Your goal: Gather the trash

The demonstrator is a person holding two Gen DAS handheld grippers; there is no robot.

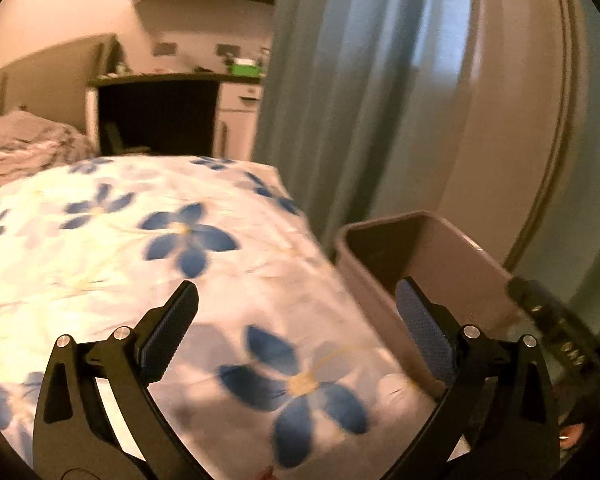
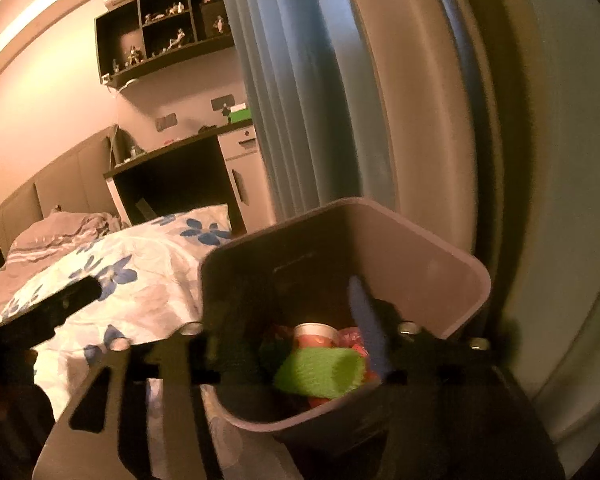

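The right gripper [image 2: 292, 344] hangs directly over the open trash bin [image 2: 452, 276], jaws apart, with a green roll [image 2: 320, 372] lying crosswise below them atop the bin's litter. The left gripper [image 1: 296, 320], also spread and empty, hovers over the floral bedspread [image 1: 100, 240] left of the bin.

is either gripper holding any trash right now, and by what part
Neither. The left gripper is open over the bedspread; the right gripper is open above the bin.
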